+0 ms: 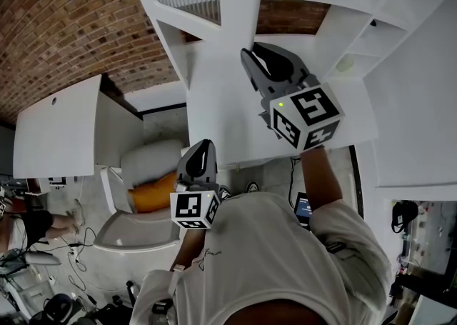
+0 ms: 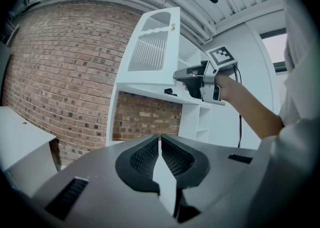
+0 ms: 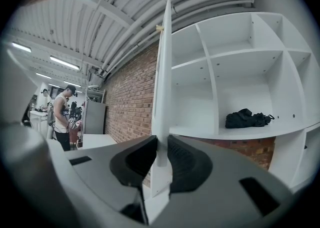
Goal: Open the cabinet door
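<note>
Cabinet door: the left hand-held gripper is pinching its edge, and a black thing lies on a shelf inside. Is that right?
Not quite. The right hand-held gripper is the one pinching the edge of the cabinet door, as the right gripper view shows. The left hand-held gripper is shut on nothing. The black thing does lie on a shelf inside.
</note>
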The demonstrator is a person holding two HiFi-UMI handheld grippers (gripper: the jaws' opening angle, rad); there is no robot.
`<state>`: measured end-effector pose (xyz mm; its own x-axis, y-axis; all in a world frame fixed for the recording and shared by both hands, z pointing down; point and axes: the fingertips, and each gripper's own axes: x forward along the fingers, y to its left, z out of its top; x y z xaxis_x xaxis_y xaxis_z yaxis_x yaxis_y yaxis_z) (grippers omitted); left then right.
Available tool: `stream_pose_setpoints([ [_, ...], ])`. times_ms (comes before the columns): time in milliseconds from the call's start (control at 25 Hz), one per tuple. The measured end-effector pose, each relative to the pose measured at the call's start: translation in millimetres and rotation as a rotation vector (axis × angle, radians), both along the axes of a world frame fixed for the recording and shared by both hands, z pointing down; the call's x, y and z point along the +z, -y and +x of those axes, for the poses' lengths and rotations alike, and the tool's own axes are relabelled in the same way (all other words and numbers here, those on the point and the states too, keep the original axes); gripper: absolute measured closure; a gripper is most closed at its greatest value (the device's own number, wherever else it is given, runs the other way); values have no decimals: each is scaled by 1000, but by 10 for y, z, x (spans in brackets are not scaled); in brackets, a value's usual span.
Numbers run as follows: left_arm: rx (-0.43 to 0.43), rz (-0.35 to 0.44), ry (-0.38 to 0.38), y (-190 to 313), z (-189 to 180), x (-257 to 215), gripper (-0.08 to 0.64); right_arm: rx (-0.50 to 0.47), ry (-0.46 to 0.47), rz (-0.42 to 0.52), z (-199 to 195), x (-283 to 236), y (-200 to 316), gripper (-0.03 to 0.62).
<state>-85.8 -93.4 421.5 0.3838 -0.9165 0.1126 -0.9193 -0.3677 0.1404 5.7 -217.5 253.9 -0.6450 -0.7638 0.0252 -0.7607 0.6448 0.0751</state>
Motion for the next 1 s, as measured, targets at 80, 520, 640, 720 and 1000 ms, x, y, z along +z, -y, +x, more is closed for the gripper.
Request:
stream_pose_setpoints([
  [80, 6, -1, 0, 3, 19, 5, 532, -3, 0, 2, -14, -1, -35, 515],
  [520, 38, -7, 2, 48, 84, 9, 532, -19, 18, 11, -152, 0, -180, 517],
  [640, 59, -7, 4, 62, 127, 12, 532, -22, 16, 14, -194, 4, -202, 518],
  [720, 74, -9, 4, 80, 166, 17, 532, -29, 16, 14, -228, 7, -217, 518],
  [1000, 120, 1, 11, 119, 323, -27, 532, -40, 20, 18, -288, 5, -295, 518],
])
